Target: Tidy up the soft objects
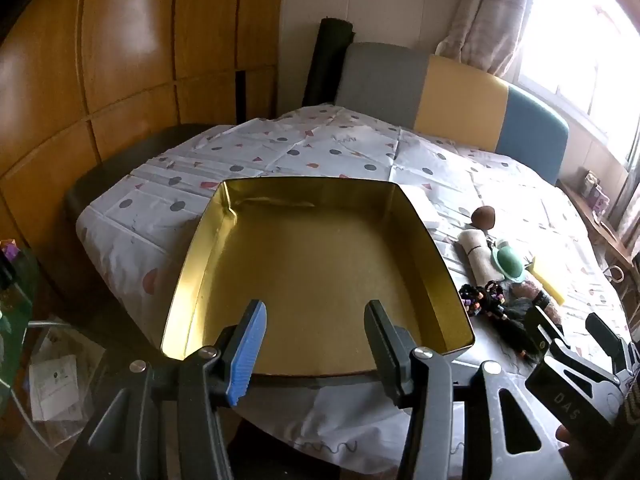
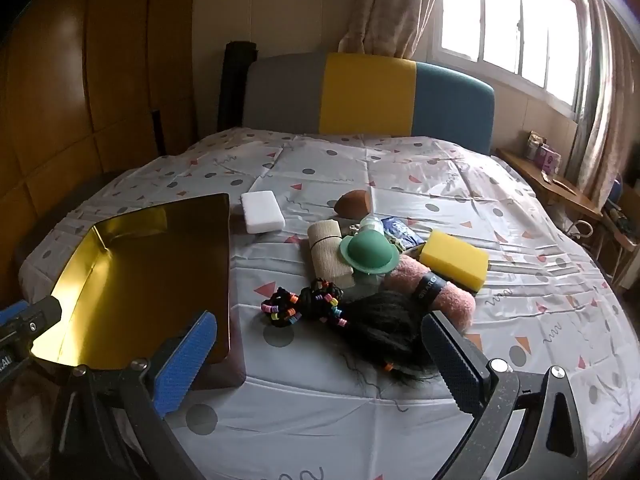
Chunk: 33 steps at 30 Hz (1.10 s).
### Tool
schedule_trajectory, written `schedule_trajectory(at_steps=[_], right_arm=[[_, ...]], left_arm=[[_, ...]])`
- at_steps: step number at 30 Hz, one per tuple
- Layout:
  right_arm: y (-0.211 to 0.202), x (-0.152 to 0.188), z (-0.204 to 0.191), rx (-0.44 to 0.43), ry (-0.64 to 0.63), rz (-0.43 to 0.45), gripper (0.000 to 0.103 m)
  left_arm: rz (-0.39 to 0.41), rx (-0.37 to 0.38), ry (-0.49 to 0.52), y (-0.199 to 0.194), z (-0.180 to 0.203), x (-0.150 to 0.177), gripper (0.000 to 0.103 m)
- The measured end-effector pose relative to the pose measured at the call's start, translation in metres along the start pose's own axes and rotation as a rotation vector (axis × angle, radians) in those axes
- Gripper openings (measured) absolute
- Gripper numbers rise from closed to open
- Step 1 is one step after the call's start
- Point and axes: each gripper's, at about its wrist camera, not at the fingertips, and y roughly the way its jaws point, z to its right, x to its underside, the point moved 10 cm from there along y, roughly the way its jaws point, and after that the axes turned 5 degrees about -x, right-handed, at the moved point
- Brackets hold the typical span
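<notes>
A gold metal tin lies empty on the patterned tablecloth; it also shows at the left of the right wrist view. My left gripper is open and empty over the tin's near edge. My right gripper is open and empty, just short of a black hair piece and a bundle of black hair ties with coloured beads. Behind them lie a pink fuzzy roll, a green silicone cap, a beige bandage roll, a yellow sponge, a white sponge and a brown sponge.
The table's near edge runs just below both grippers. An upholstered headboard in grey, yellow and blue stands behind the table. A wooden wardrobe fills the left. A side shelf with small items is at the right under the window.
</notes>
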Motion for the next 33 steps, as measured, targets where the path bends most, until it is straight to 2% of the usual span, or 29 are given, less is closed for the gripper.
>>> schedule_trajectory(at_steps=[33], right_arm=[[-0.0022,-0.0015,-0.0013,0.002,-0.001,0.005,0.103]], left_arm=[[-0.038,0.0,0.005,0.0056,-0.0008,0.0062,0.052]])
